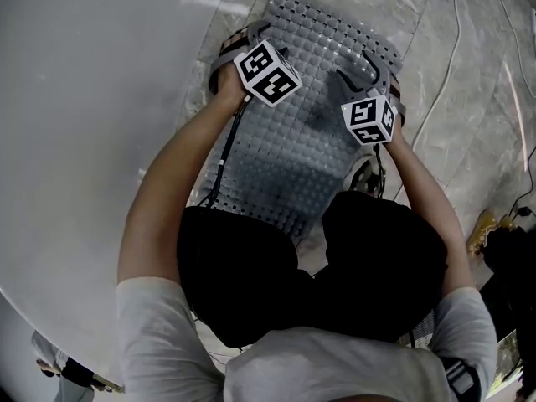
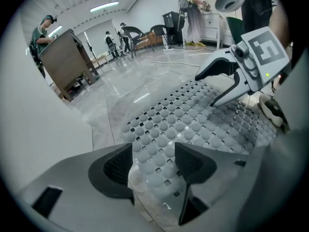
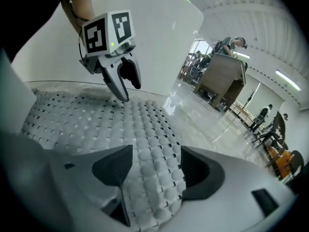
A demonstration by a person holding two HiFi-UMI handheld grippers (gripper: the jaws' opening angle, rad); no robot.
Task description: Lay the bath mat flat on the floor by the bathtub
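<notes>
Black-trousered knees (image 1: pixel 251 266) fill the lower head view and hide the near edge of the bath mat (image 1: pixel 306 141). That mat is grey, flexible and rectangular with rounded corners, covered in round studs with small square holes between them. It lies on the glossy marble floor (image 1: pixel 477 82), just beside the smooth, curved white wall of the bathtub (image 1: pixel 84 141). The left gripper (image 2: pixel 153 163) sits at the tub-side edge, jaws apart with the studded surface showing between them. The right gripper (image 3: pixel 155 170) sits at the opposite edge, jaws likewise spread over the mat.
</notes>
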